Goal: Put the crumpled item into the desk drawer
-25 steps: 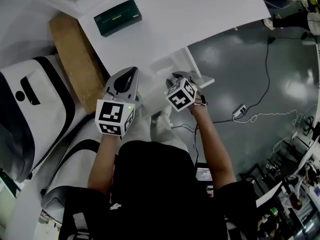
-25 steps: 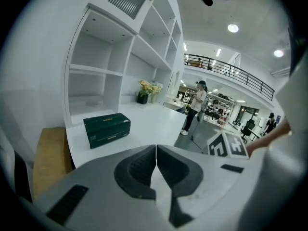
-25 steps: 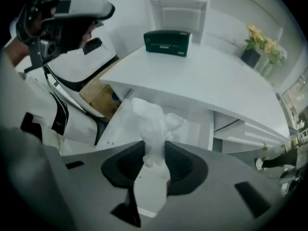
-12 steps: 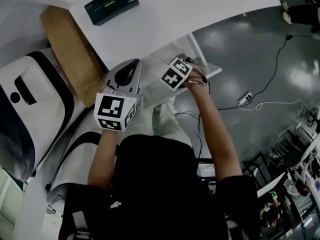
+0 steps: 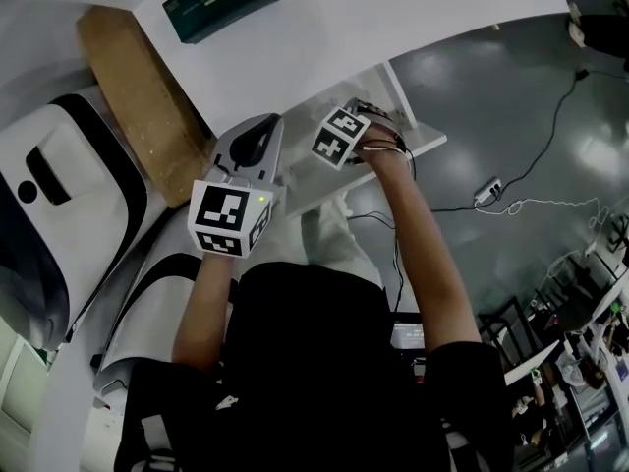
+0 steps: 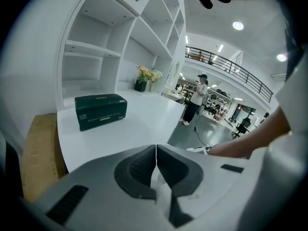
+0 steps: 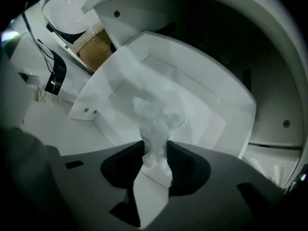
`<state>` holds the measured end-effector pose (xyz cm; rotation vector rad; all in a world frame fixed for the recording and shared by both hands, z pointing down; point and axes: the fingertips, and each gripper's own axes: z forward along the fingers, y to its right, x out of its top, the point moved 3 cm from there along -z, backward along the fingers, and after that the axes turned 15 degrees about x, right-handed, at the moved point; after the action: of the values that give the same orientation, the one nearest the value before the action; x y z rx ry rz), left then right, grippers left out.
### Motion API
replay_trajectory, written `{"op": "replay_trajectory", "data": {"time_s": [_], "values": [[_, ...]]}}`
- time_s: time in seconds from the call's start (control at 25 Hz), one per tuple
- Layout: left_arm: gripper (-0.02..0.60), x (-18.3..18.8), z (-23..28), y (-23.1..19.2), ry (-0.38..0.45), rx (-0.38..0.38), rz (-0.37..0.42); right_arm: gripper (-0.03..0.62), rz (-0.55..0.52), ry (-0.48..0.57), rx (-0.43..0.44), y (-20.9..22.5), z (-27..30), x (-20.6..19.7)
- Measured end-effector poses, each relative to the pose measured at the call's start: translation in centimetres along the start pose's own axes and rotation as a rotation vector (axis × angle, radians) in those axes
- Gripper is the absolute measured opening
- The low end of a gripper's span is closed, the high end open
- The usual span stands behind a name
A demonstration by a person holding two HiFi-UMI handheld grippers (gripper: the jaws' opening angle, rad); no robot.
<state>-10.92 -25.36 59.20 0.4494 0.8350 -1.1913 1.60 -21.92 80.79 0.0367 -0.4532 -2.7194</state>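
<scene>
The crumpled item [image 7: 156,124], a translucent white wad, hangs over the inside of the open white desk drawer [image 7: 211,105]. My right gripper [image 7: 156,155] still pinches its lower end, and the jaws are opening. In the head view the right gripper [image 5: 344,134] reaches into the drawer [image 5: 421,138] below the desk edge. My left gripper [image 5: 257,136] sits just left of it at the desk's front edge. Its jaws meet at the tip with nothing between them, as the left gripper view shows for the left gripper [image 6: 156,150].
A dark green box [image 5: 218,3] lies on the white desk top [image 5: 393,18]. A brown board [image 5: 138,96] leans at the desk's left, beside a white and black chair [image 5: 59,224]. Cables [image 5: 511,200] run over the grey floor on the right.
My right gripper has moved forward and up, from in front of the drawer to over its inside. The left gripper has stayed near the desk edge.
</scene>
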Motion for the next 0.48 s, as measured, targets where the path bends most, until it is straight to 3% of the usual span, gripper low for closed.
{"op": "replay_trajectory", "data": {"time_s": [0.48], "values": [[0.006,-1.0,1.1,-1.0,-0.024,0.016,-0.009,0.155,-0.011,0.008,0.021,0.5,1.6,0.7]]}}
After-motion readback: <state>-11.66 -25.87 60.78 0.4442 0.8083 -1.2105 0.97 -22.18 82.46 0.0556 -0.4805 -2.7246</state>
